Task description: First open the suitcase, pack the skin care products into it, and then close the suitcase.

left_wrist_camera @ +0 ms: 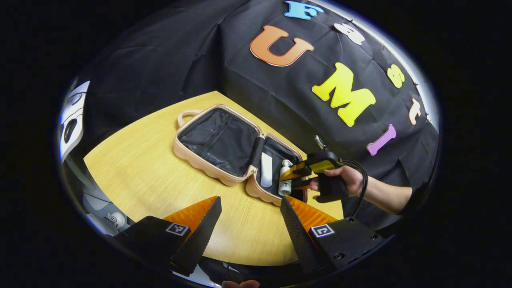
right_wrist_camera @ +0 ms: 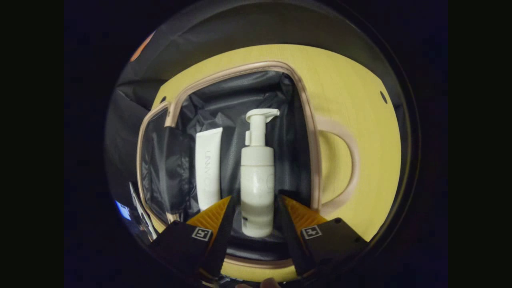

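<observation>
Suitcase (right_wrist_camera: 306,120) holds one tube (right_wrist_camera: 208,172), one pump bottle (right_wrist_camera: 257,176).

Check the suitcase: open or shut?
Open. The suitcase lies flat on the table, both lined halves showing; a tube and pump bottle lie in one half.

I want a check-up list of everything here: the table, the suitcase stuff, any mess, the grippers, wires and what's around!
Surface: wooden table, bare around the suitcase.
Job's things: suitcase lies open; a tube and a pump bottle lie side by side in one half; the other half looks empty.
Clutter: nothing seen.
Grippers: right hand-held gripper straddles the pump bottle, fingers apart with a gap on each side; left hand-held gripper is open over the table, holding nothing.
Cables: a black cable loops by the hand holding the right one.
Surroundings: black cloth wall behind the table.
</observation>
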Tool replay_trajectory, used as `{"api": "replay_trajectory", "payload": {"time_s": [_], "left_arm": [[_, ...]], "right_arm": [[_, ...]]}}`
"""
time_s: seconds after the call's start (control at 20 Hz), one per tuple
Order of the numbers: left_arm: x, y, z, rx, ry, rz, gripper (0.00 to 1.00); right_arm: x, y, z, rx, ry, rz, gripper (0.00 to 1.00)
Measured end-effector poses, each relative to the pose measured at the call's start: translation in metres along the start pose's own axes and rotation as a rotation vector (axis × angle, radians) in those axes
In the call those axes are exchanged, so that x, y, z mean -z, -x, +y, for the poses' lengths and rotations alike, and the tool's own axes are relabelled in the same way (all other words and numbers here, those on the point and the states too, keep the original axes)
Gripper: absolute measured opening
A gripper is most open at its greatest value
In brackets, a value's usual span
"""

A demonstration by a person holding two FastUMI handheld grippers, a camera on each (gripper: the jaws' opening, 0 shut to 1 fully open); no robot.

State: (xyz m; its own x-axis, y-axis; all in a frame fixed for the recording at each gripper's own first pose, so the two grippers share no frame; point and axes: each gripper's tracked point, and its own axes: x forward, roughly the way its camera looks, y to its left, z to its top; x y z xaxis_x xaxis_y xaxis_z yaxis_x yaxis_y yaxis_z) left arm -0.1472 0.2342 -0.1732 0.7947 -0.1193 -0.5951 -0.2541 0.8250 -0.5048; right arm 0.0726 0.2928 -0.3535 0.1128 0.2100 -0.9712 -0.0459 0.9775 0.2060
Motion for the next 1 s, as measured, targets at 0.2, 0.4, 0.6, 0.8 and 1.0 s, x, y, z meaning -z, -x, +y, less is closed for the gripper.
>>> {"api": "replay_trajectory", "payload": {"time_s": [0.2,0.4,0.6,0.8,1.0], "left_arm": [[-0.026,-0.011,0.017,-0.002,-0.045,-0.04,0.95],[-0.059,-0.029,0.044,0.085,-0.038,-0.102,0.95],[-0.12,-0.057,0.098,0.135,0.081,-0.218,0.95],[-0.16,-0.101,0.152,0.137,0.201,-0.295,0.94],[-0.169,-0.133,0.195,0.158,0.402,-0.261,0.93]], "right_arm": [[-0.009,0.066,-0.006,-0.042,0.148,-0.255,0.69],[-0.011,0.163,-0.004,-0.129,0.383,-0.595,0.65],[0.022,0.231,-0.009,-0.128,0.583,-0.769,0.63],[0.021,0.265,-0.016,-0.102,0.611,-0.813,0.67],[0.008,0.274,-0.027,-0.064,0.563,-0.824,0.66]]}}
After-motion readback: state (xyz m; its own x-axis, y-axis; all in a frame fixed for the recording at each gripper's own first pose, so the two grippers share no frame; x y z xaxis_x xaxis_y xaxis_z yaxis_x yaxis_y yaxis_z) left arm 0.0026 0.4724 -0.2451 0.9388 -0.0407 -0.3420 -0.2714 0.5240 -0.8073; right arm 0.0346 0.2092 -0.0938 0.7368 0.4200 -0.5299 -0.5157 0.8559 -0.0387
